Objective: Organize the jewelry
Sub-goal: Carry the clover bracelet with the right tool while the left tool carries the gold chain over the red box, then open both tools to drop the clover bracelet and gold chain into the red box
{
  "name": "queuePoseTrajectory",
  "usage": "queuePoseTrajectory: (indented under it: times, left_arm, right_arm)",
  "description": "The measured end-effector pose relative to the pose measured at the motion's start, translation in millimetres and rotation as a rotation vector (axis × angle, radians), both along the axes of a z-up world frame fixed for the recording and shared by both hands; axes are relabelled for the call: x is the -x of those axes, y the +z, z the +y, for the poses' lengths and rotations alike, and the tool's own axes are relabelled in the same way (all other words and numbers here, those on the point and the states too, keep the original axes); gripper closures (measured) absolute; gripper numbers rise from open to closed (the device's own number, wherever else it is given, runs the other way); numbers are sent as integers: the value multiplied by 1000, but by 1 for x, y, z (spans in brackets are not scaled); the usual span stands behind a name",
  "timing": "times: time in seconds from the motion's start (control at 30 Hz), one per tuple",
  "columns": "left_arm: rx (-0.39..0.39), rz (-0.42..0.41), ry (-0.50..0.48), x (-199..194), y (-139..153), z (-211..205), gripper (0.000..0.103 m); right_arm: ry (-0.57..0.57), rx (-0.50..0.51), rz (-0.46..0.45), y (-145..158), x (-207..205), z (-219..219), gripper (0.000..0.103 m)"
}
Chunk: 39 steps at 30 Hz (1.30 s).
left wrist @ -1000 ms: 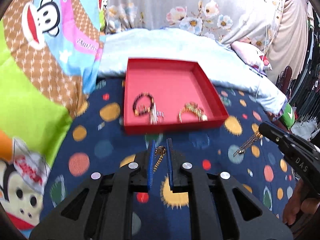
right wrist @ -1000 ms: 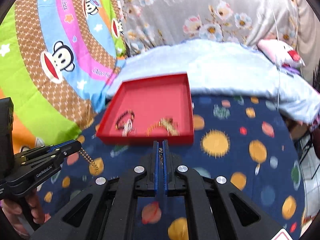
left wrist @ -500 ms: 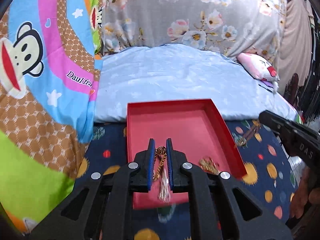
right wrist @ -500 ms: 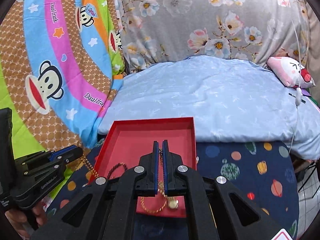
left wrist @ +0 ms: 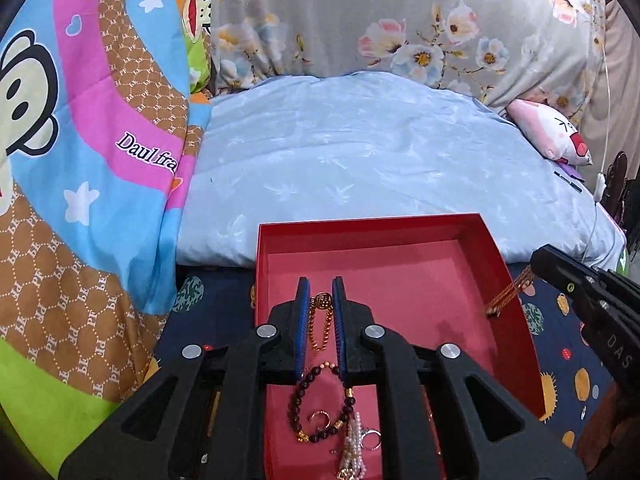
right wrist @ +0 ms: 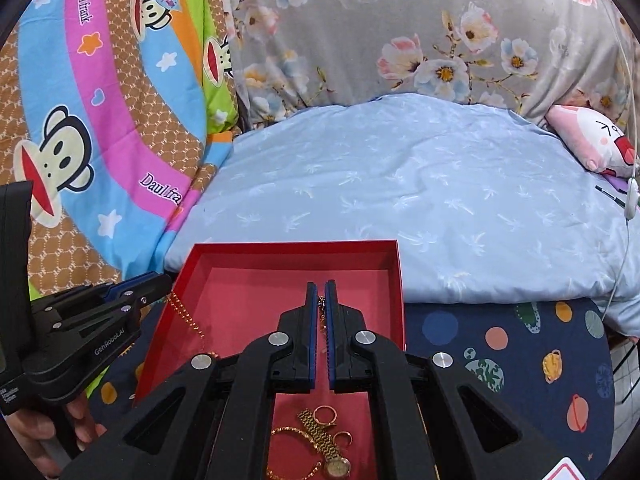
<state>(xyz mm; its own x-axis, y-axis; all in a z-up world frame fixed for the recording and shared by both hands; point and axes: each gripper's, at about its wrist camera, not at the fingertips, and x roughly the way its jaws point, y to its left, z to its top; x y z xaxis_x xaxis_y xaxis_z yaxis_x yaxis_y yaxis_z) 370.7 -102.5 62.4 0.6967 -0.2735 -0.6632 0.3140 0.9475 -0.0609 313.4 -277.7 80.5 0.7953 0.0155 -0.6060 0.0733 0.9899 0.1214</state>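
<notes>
A red tray (left wrist: 472, 236) lies on the spotted dark blue cloth. My left gripper (left wrist: 321, 300) is shut on a gold bead chain with a round pendant (left wrist: 321, 301), held above the tray's left half. Under it lie a dark bead bracelet (left wrist: 298, 400), rings and a pearl piece. My right gripper (right wrist: 320, 300) is shut on a thin gold chain (right wrist: 321, 304) above the tray (right wrist: 288, 248); that chain (left wrist: 508, 296) hangs over the tray's right wall in the left wrist view. A gold watch (right wrist: 336, 466), rings and a bangle lie under it.
A pale blue pillow (left wrist: 360, 160) lies just behind the tray. A colourful monkey-print quilt (left wrist: 80, 160) rises on the left. A pink plush toy (left wrist: 552, 136) and a white cable are at the back right. The spotted cloth (right wrist: 520, 360) stretches right of the tray.
Both grippers have moved forward from in front of the tray to above it, each carrying its chain. The jewelry in the tray now lies under the fingers.
</notes>
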Motion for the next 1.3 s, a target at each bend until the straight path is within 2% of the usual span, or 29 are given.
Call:
queuePoseTrajectory:
  times: [0.43, 0.8, 0.83, 0.9, 0.93, 0.97, 1.1, 1.3]
  left_arm:
    - [-27, -3, 31, -19, -15, -13, 92]
    - [-63, 1, 66, -20, -20, -14, 92]
    - [-69, -4, 70, -18, -20, -14, 90]
    - [-74, -7, 85, -16, -18, -13, 79]
    - [-73, -9, 91, -14, -18, -13, 66]
    - [-76, -18, 103, -11, -16, -12, 58]
    - [-103, -53, 112, 4, -10, -12, 55]
    - [-103, -34, 115, 34, -11, -7, 55]
  right_arm:
    - [4, 17, 59, -32, -24, 7, 99]
    - [1, -1, 59, -38, -24, 11, 99]
    - [2, -2, 60, -38, -23, 11, 99]
    - [2, -1, 61, -38, -22, 11, 96]
    - [2, -1, 60, -37, -20, 12, 95]
    - [0, 0, 58, -36, -18, 12, 94]
    - [-10, -5, 48, -33, -3, 14, 80]
    - [-16, 3, 50, -32, 31, 20, 73]
